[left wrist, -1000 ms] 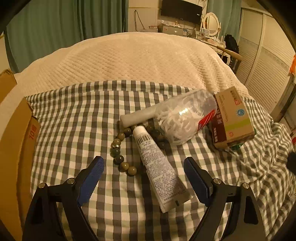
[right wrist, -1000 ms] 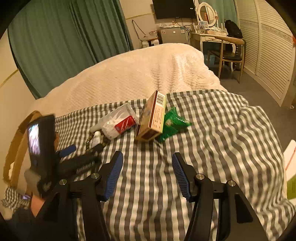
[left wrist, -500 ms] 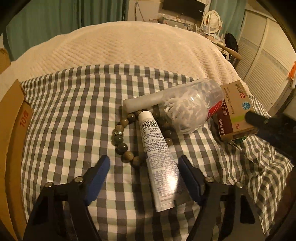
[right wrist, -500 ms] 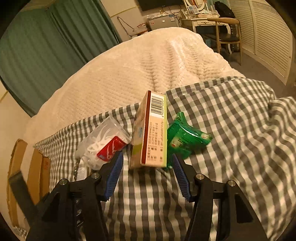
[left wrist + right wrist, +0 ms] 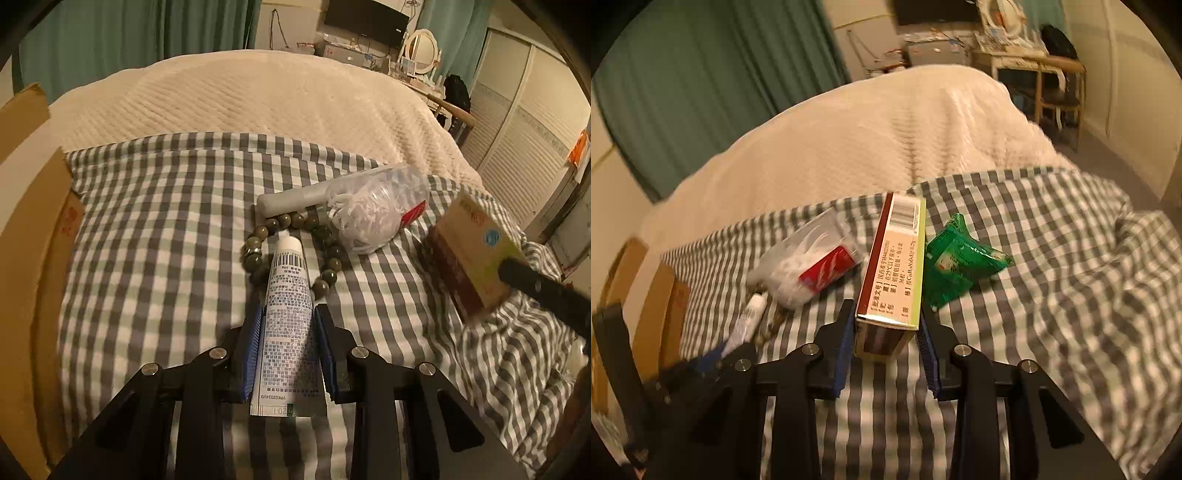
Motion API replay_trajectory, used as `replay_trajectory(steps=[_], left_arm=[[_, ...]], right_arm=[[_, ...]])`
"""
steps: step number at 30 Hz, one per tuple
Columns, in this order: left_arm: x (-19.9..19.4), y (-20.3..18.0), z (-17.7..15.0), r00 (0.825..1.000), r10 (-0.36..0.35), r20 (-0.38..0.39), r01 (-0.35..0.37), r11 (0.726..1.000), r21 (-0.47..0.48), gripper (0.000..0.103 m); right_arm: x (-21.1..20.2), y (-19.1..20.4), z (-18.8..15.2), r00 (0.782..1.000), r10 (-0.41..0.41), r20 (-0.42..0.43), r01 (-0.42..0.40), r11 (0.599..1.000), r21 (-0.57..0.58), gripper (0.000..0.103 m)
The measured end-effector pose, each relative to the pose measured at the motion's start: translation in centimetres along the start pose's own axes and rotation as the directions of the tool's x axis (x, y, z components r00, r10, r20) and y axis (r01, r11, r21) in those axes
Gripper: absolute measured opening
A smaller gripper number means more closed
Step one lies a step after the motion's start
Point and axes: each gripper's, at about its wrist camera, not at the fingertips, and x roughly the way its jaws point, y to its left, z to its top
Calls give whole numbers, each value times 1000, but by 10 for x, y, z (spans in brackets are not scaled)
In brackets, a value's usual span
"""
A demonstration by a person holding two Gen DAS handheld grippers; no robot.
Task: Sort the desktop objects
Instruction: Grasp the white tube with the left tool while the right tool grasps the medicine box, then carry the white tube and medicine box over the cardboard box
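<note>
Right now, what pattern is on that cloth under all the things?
The cloth is a grey, white and pale-green check, clearest in the left wrist view.

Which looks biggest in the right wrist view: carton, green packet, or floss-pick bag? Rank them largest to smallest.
1. Carton: looks largest, though it sits nearest the camera, between the closing right gripper pads, so that inflates it.
2 and 3. Floss-pick bag and green packet: they look alike; unranked.
</note>
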Motion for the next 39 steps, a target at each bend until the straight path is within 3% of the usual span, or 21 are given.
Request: replay_trajectory(steps=[7, 10, 13, 15, 17, 23, 24, 26, 27, 28, 39], left_arm=[[-12, 5, -23, 997, -19, -71, 18, 1000, -10, 29], [-8, 6, -22, 997, 0, -82, -1, 1000, -16, 29], [-6, 10, -21, 996, -31, -83, 28, 999, -45, 30], [-3, 10, -20, 996, -33, -80, 30, 998, -48, 35], [2, 8, -18, 996, -36, -79, 33, 998, -45, 43], [17, -2, -10, 998, -17, -53, 16, 1000, -3, 44], [18, -3, -10, 999, -17, -51, 17, 1000, 2, 38], [19, -1, -9, 999, -10, -48, 10, 1000, 0, 26], [19, 1, -9, 998, -19, -54, 19, 1000, -12, 26], [19, 5, -8, 998, -34, -55, 33, 999, -34, 26], [-11, 10, -11, 992, -126, -29, 123, 988, -91, 26]], right_arm=[[-35, 13, -38, 996, -56, -70, 52, 996, -66, 31], [-46, 9, -63, 992, -45, -120, 40, 998, -44, 31], [-50, 6, -77, 989, -40, -145, 38, 999, -20, 32], [-49, 8, -78, 988, -28, -149, 27, 1000, -13, 39], [-45, 9, -75, 990, -30, -141, 29, 1000, -11, 54], [-23, 8, -65, 994, -8, -107, 11, 1000, 27, 54], [-20, 6, -64, 994, -2, -105, 6, 999, 39, 54], [-10, 5, -62, 995, 13, -102, -7, 998, 65, 50], [-6, 5, -63, 994, 12, -106, -5, 998, 69, 44], [-2, 6, -63, 994, -3, -111, 10, 998, 62, 29], [-30, 23, -65, 997, -51, -64, 50, 999, -11, 29]])
